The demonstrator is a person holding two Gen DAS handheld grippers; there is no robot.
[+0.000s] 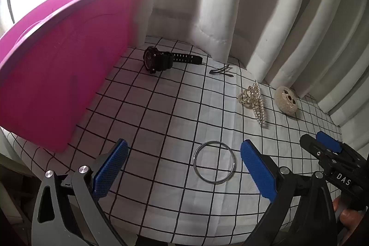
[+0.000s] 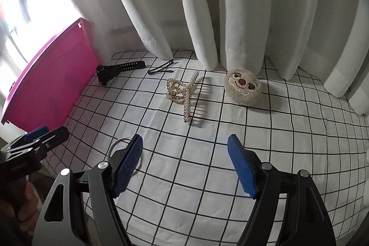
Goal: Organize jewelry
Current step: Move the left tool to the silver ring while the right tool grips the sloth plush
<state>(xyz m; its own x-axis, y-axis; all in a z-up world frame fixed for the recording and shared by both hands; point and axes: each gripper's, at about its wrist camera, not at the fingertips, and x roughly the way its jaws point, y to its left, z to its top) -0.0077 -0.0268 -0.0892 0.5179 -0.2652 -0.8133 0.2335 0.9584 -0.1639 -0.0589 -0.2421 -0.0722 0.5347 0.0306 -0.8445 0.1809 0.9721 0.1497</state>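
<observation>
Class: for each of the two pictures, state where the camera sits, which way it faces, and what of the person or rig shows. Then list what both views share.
Left wrist: on the left hand-held gripper, facing forward over the silver ring; jaws open; right hand-held gripper intrudes at right.
Right wrist: on the right hand-held gripper, facing the pearl hair claw; jaws open; left hand-held gripper at left.
Shared: ring, claw, black watch, plush face, pink lid, checked cloth.
</observation>
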